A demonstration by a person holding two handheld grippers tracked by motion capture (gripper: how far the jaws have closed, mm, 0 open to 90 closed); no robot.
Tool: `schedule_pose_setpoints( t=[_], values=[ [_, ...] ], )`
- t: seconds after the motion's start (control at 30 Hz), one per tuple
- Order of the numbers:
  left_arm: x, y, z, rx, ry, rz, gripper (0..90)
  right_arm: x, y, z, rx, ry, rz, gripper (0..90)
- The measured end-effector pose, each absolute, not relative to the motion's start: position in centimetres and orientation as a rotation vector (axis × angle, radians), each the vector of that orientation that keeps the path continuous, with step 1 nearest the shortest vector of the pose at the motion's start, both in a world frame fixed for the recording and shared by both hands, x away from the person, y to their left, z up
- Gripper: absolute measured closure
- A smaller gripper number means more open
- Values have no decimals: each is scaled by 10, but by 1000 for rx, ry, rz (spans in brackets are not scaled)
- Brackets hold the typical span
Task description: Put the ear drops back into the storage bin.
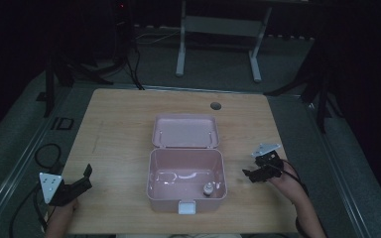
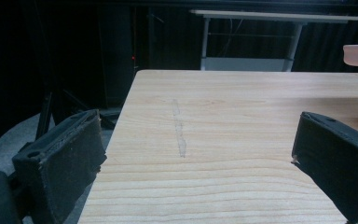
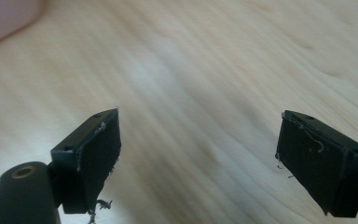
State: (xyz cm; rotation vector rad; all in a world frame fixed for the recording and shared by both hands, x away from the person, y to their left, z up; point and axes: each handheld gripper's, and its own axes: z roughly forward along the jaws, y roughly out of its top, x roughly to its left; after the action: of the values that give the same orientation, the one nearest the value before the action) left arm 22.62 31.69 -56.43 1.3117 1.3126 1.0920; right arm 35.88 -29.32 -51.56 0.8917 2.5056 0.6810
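Both grippers are gaping wide, holding nothing: the right gripper (image 1: 254,174) is hovering just right of the box (image 1: 186,198), the left gripper (image 1: 86,176) well left of it.

left gripper (image 1: 82,178): black jaws, grey three-cornered plate | right gripper (image 1: 252,174): black, frayed pads, trailing cable

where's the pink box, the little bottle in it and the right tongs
pink box (image 1: 152,184), high view, left wall
little bottle (image 1: 208,189), high view, its body
right tongs (image 1: 252,175), high view, between the tips
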Motion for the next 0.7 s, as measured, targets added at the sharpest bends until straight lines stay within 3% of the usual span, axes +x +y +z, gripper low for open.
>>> schedule_pose_setpoints(
  t=[0.7],
  values=[
    [226,317,-564,1311,1312,1092,24,334,-335,-536,1192,1991,938,125]
  ],
)
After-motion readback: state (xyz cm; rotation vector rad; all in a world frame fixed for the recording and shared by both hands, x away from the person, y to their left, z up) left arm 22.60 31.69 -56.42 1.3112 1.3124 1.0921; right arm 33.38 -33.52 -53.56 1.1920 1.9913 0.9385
